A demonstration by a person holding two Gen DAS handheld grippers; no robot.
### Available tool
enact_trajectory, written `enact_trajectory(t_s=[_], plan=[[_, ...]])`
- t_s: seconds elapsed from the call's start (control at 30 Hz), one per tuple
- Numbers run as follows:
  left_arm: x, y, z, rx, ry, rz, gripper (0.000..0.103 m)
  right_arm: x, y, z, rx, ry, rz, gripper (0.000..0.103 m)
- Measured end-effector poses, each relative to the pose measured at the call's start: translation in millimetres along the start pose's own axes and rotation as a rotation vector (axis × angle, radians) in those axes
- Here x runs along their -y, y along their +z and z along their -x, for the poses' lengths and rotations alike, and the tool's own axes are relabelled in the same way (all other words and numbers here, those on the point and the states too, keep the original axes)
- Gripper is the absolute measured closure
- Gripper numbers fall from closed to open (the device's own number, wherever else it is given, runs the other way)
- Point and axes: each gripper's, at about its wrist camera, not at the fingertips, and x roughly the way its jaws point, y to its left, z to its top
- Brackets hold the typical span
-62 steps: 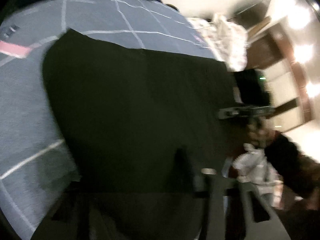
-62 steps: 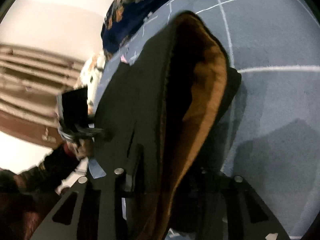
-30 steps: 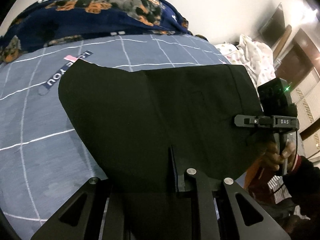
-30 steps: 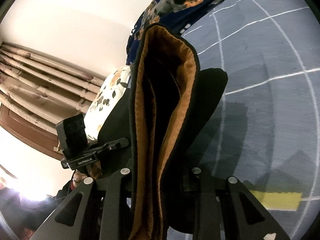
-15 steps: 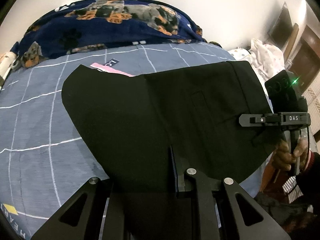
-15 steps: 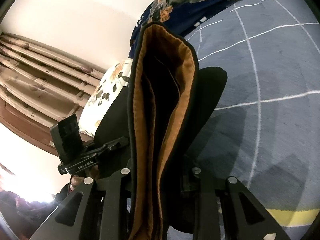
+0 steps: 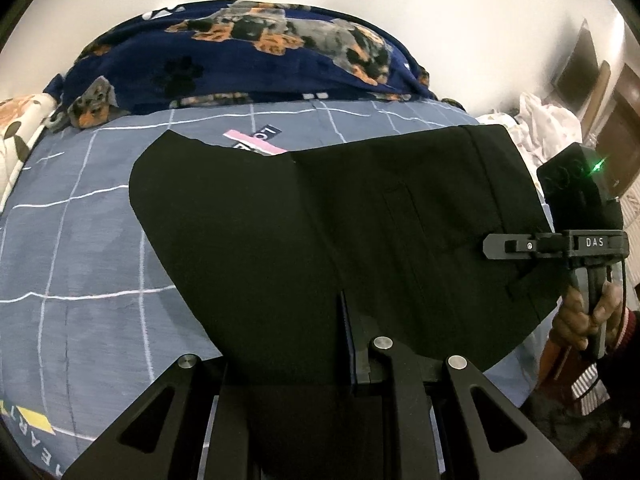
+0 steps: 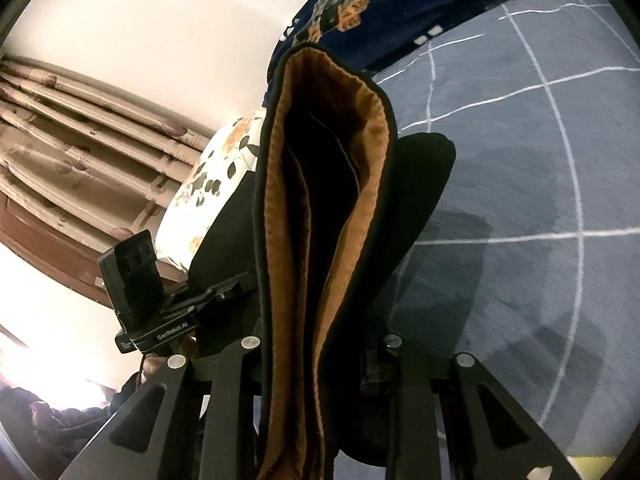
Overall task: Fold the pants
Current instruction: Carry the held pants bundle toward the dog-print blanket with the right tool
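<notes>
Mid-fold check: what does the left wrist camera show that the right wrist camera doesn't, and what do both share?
Left wrist only: the black pants as a broad flat panel with a pocket seam, and the right gripper clamped on their edge. Right wrist only: the pants' orange-brown inner waistband lining, brown curtains, and the left gripper gripping the fabric. Both: the pants, grey-blue checked bedsheet, navy dog-print blanket.

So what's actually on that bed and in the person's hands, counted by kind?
Black pants: 1
Dog-print blankets: 1
Floral pillows: 1
Checked bedsheets: 1
Handheld grippers: 2, the left gripper and the right gripper, both clamped on the pants
Total: 6
</notes>
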Motion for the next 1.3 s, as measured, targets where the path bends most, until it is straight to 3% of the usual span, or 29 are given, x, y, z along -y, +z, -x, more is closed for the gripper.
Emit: enact_trajectory(t_s=[0.53,1.3], plan=[[-35.3,12.3,12.0,0.034,0.037,0.039,0.086,-17.9,13.2,-28.1,-0.02,0.002,0.025,0.079],[-81.7,47.2,-5.2,0.052,0.066,0.076,0.086,-17.2,25.4,-40.4,-0.034,0.006,0.037,0.079]])
